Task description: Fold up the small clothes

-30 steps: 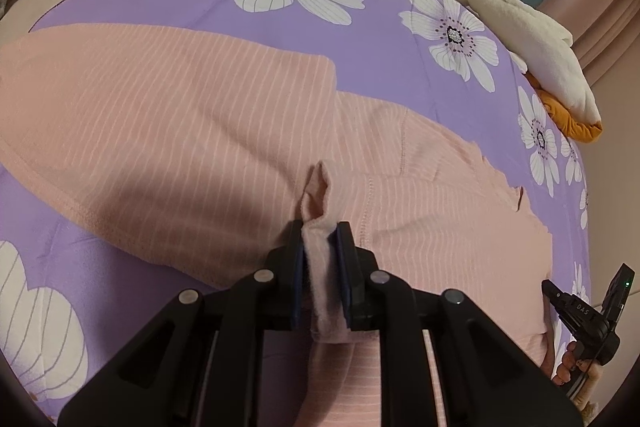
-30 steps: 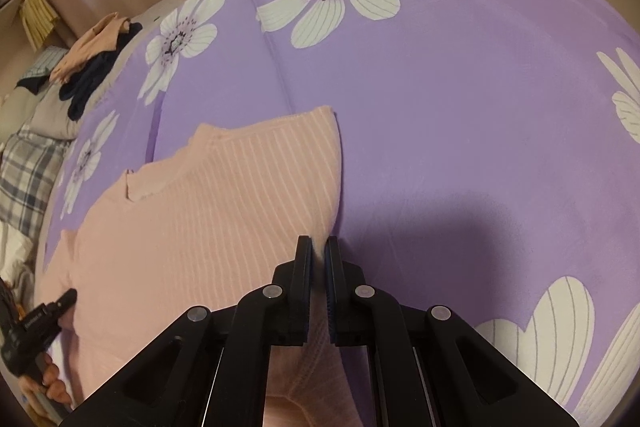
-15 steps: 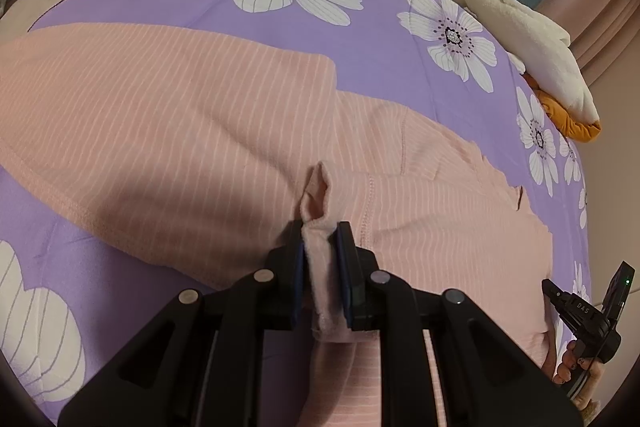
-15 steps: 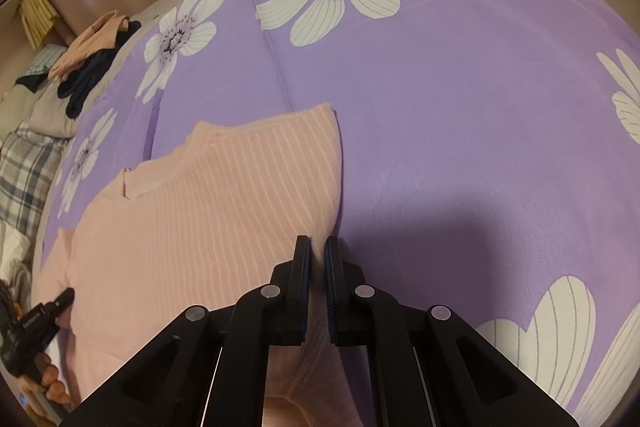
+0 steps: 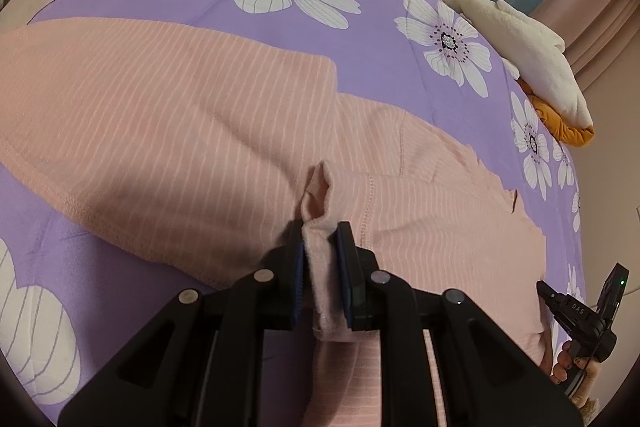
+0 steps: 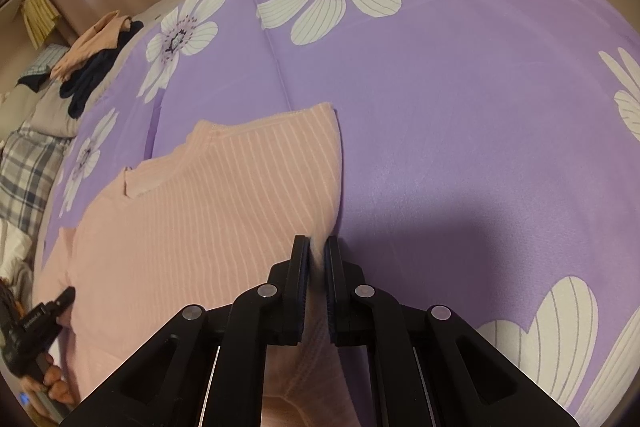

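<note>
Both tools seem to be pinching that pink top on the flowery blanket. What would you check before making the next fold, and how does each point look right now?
1. Left tool grips a bunched fold of the pink top: ok.
2. Right tool shut on the top's edge: ok.
3. Top lies mostly flat: ok.
4. Purple blanket bare beyond the top: ok.
5. Clothes pile well away: ok.
6. Sleeves tucked evenly: cannot tell.

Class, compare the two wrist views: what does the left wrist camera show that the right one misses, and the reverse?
Left wrist only: the left gripper, its jaws clamped on a bunched fold of the pink striped knit garment.

Right wrist only: the right gripper, jaws pinched shut on the garment's thin edge.

Both: the garment, the purple blanket with white flowers, and the white and orange plush pile.
</note>
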Tool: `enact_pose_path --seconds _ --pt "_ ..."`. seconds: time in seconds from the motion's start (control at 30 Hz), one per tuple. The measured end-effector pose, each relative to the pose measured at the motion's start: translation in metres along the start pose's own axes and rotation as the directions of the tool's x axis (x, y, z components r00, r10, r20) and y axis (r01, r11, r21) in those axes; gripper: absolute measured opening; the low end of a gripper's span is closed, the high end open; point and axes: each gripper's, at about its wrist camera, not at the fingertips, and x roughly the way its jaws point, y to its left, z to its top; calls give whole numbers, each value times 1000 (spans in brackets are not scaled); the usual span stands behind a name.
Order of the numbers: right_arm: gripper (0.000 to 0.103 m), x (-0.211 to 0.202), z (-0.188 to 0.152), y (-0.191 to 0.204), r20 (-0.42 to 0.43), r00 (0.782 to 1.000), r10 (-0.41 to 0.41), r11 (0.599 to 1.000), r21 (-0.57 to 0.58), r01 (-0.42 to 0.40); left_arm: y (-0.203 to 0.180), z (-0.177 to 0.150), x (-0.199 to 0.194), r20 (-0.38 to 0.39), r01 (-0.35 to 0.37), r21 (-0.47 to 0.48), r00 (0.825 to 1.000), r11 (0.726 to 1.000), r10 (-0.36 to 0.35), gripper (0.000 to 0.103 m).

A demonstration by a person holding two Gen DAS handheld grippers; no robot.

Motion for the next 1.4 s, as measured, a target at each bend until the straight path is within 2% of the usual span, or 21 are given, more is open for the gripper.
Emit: enact_pose_path --seconds 0.43,0.83,1.4 --pt "5 2 1 5 -2 999 -48 999 5 48 -2 -2 1 11 -3 24 1000 1000 3 18" --pt "5 5 2 18 -2 988 -156 988 -18 156 -4 -3 1 18 -3 53 1000 999 2 18" --pt "5 5 1 18 4 989 -149 988 -32 149 -13 -6 2 46 -74 108 997 991 70 18"
